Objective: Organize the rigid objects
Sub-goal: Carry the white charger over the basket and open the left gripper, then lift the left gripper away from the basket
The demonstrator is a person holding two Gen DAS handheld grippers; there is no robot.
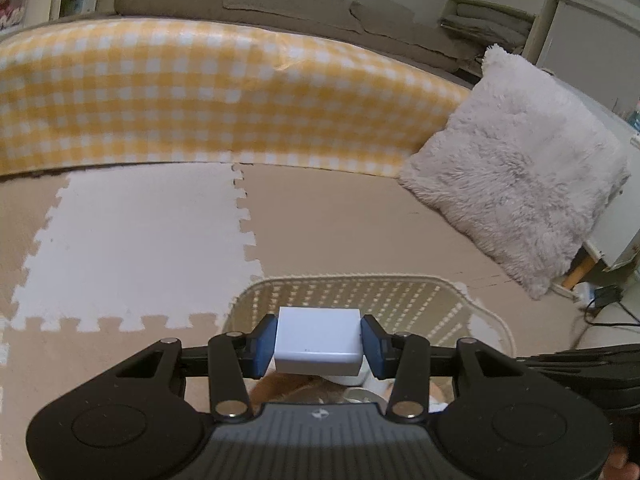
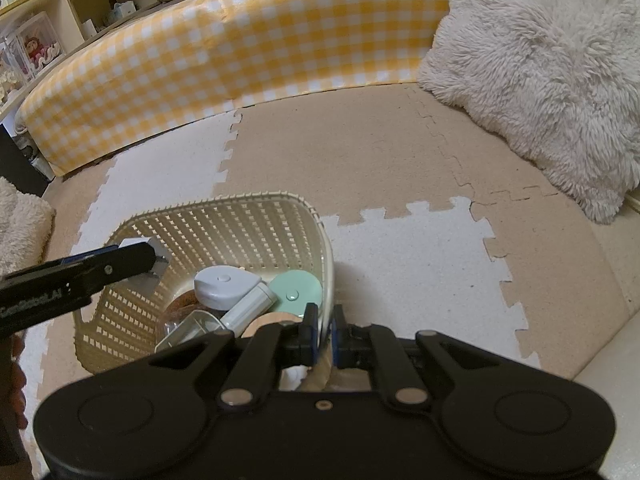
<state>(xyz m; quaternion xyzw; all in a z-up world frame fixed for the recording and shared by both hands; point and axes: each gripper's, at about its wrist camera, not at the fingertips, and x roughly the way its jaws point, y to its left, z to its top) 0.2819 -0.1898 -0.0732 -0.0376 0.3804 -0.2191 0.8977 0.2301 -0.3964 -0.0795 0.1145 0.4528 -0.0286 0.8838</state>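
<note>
My left gripper [image 1: 319,340] is shut on a white box [image 1: 318,339] and holds it over the cream lattice basket [image 1: 360,292]. In the right wrist view the left gripper [image 2: 154,258] comes in from the left above the basket's left side, the white box [image 2: 134,243] just showing. My right gripper [image 2: 325,330] is shut on the basket's near right rim [image 2: 326,264]. Inside the basket lie a grey-white teardrop case [image 2: 224,286], a mint round case [image 2: 296,290], a white tube [image 2: 248,308], a brown round thing [image 2: 182,304] and a clear container [image 2: 192,328].
The basket stands on beige and white foam puzzle mats [image 2: 400,160]. A yellow checked padded wall [image 2: 240,40] runs along the back. A fluffy white cushion [image 2: 540,72] leans at the right. Shelves [image 2: 60,20] stand at the far left.
</note>
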